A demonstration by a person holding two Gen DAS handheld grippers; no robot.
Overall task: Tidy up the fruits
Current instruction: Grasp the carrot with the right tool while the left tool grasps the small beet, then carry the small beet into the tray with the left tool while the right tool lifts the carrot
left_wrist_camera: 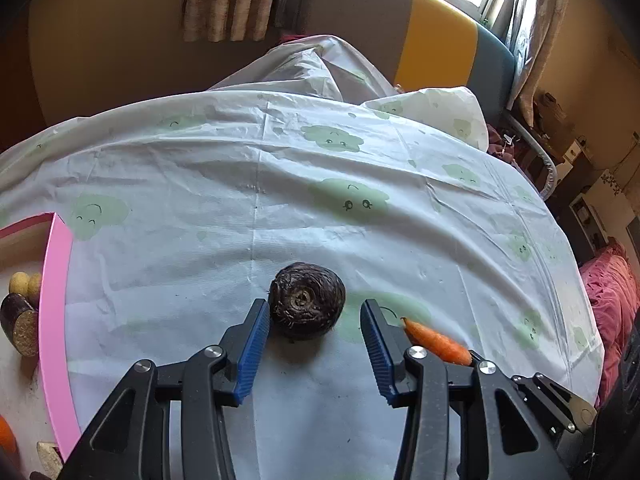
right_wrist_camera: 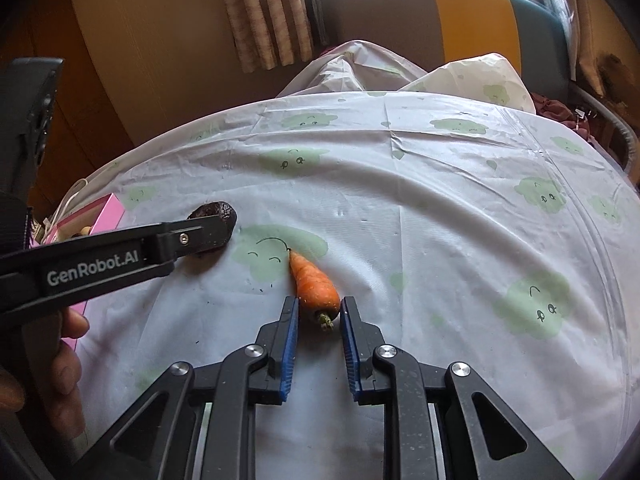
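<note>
A dark, rough, round root (left_wrist_camera: 306,300) lies on the white cloth with green clouds (left_wrist_camera: 256,184). It sits between the fingers of my left gripper (left_wrist_camera: 315,308), which is open: the left pad is at its side, the right pad stands clear of it. In the right wrist view the root (right_wrist_camera: 218,211) shows behind the left gripper's finger (right_wrist_camera: 200,232). A short orange carrot (right_wrist_camera: 314,282) lies tip away from me, and my right gripper (right_wrist_camera: 320,300) is shut on its thick stem end. That carrot (left_wrist_camera: 438,342) also shows behind the left gripper's right finger.
A pink-rimmed tray (left_wrist_camera: 54,320) at the left holds a dark cut cane piece (left_wrist_camera: 20,320), small yellowish tubers (left_wrist_camera: 26,284) and something orange (left_wrist_camera: 6,436). A person's hand (right_wrist_camera: 60,360) holds the left gripper. A grey, yellow and blue backrest (left_wrist_camera: 436,52) stands beyond the table.
</note>
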